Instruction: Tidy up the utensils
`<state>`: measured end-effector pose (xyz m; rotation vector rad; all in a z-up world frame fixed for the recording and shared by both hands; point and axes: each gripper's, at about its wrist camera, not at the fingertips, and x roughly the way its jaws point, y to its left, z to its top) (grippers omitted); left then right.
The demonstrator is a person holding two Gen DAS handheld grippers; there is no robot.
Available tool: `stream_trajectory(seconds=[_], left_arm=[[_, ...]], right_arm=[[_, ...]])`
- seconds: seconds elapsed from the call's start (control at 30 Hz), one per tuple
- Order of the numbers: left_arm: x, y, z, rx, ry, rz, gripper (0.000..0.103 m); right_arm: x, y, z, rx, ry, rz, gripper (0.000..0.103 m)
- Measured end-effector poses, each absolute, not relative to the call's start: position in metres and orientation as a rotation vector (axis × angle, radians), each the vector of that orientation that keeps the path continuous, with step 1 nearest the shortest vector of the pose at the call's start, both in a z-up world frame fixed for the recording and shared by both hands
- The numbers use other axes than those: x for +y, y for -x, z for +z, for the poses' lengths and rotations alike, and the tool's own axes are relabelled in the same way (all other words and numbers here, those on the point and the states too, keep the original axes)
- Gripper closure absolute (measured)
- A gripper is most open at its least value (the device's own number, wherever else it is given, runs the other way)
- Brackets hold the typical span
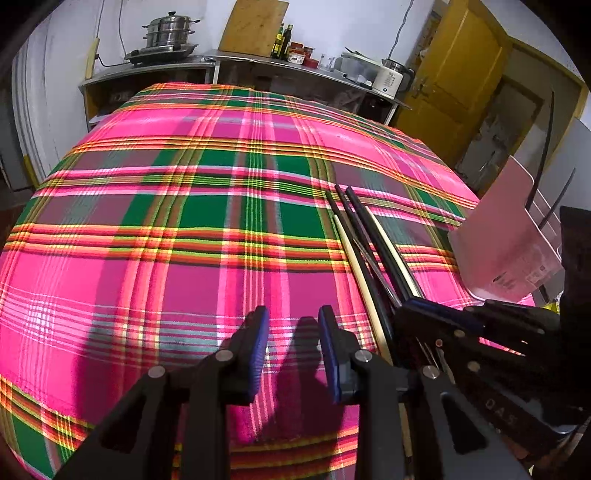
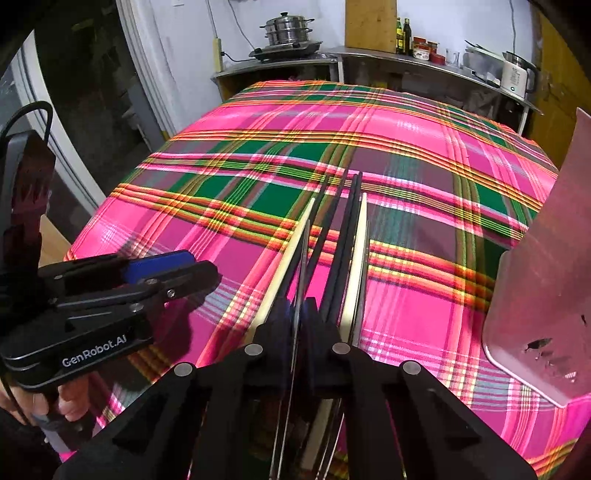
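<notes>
A bundle of chopsticks (image 2: 332,236), several black, two cream and one thin metal, lies along the plaid tablecloth (image 2: 424,306). My right gripper (image 2: 300,314) is shut around the near end of the bundle, with a metal stick between its pads. In the left wrist view the same bundle (image 1: 369,254) runs away from the right gripper (image 1: 424,314). My left gripper (image 1: 293,325) is open and empty just left of the bundle, over the cloth. It also shows in the right wrist view (image 2: 177,269). A pink utensil holder (image 1: 506,243) stands at the right with two black chopsticks (image 1: 546,155) in it.
The pink holder's wall (image 2: 546,258) fills the right side of the right wrist view. A steel counter (image 1: 207,62) behind the table carries a steamer pot (image 1: 170,33), bottles, jars and a white kettle (image 1: 389,77). A yellow door (image 1: 454,74) stands at back right.
</notes>
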<state>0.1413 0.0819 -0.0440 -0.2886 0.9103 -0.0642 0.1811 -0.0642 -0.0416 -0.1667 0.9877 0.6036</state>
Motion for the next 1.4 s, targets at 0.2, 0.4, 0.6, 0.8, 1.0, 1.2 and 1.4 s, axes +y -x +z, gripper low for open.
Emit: stream_trajectory(seconds=[0.2, 0.4, 0.6, 0.8, 1.0, 1.2, 1.4], left_arm=[[0.084, -0.149, -0.044, 0.914, 0.318, -0.080, 0.074], [0.070, -0.167, -0.044, 0.920, 0.312, -0.097, 0.070], [0.049, -0.188, -0.042, 0.913, 0.220, -0.069, 0.061], [0.038, -0.196, -0.042, 0.893, 0.128, -0.032, 0.052], [0.052, -0.184, -0.045, 0.885, 0.096, 0.034, 0.054], [0.059, -0.176, -0.044, 0.890, 0.113, 0.030, 0.054], [0.055, -0.190, -0.042, 0.905, 0.154, -0.024, 0.053]], right_arm=[[-0.081, -0.179, -0.033, 0.985, 0.114, 0.570, 0.097], [-0.107, -0.178, -0.025, 0.975, 0.070, 0.516, 0.097], [-0.124, -0.178, -0.031, 0.993, 0.047, 0.481, 0.097], [-0.130, -0.177, -0.032, 0.994, 0.035, 0.472, 0.097], [-0.134, -0.177, -0.034, 0.995, 0.025, 0.475, 0.097], [-0.135, -0.177, -0.037, 1.002, 0.017, 0.481, 0.097], [-0.136, -0.177, -0.040, 1.009, 0.012, 0.481, 0.097]])
